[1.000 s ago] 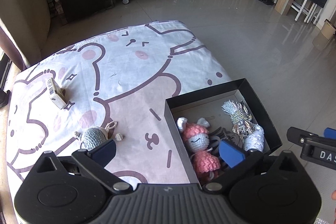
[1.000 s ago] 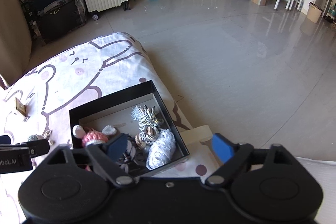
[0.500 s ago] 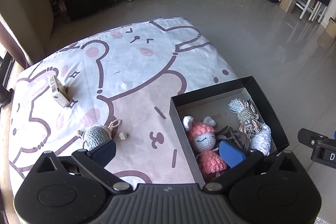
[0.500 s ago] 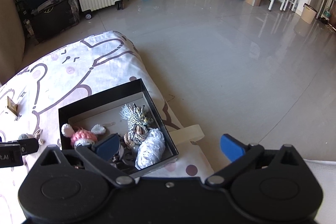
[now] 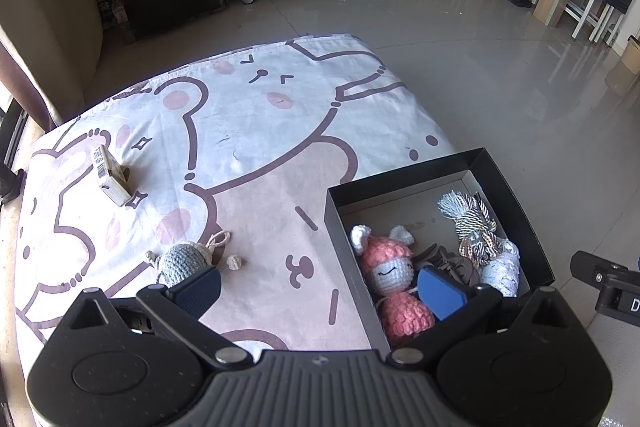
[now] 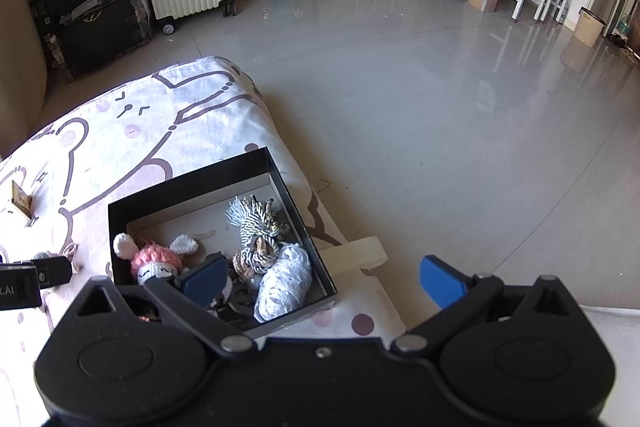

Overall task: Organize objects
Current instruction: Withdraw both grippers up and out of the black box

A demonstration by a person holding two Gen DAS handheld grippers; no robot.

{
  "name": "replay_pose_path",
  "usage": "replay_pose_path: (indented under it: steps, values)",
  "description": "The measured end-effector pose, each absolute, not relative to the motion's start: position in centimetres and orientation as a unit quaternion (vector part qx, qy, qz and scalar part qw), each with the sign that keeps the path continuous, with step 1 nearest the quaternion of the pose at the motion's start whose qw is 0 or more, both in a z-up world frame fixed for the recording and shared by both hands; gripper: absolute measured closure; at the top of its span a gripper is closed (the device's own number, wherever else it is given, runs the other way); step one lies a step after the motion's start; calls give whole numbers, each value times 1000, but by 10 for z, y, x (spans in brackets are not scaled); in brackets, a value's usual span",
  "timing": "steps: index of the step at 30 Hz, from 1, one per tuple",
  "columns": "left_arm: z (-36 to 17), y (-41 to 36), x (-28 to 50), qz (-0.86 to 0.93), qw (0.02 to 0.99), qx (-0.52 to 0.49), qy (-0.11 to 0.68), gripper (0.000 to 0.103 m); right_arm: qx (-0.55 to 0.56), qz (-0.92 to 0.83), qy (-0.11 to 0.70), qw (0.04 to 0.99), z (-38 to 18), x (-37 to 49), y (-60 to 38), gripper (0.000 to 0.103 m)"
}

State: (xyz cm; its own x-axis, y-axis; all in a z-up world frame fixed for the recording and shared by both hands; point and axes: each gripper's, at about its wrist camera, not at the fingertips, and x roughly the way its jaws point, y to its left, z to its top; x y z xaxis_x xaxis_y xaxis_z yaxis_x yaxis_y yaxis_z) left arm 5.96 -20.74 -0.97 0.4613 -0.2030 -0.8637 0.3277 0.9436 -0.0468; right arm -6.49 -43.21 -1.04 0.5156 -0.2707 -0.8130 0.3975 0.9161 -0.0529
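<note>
Both my left gripper (image 5: 320, 291) and right gripper (image 6: 322, 279) gape wide, empty; black box (image 5: 516, 203) at two o'clock.

The left gripper (image 5: 320, 287) hung over the bear sheet (image 5: 248, 131) with its jaws wide apart and nothing between them. A black box (image 5: 516, 195) sat on the sheet and held a pink doll (image 5: 390, 267) and some yarn bundles (image 5: 472, 227). A gray knit toy (image 5: 182, 261) and a little carton (image 5: 110, 179) lay on the sheet outside the box.
</note>
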Motion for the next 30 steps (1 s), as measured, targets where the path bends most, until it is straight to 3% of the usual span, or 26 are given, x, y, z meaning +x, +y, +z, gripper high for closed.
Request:
replay_pose_path:
  steps: [30]
  values:
    - [-18, -99, 85, -66, 866, 27, 495, 0, 101, -125, 452, 877, -26, -13, -367, 0]
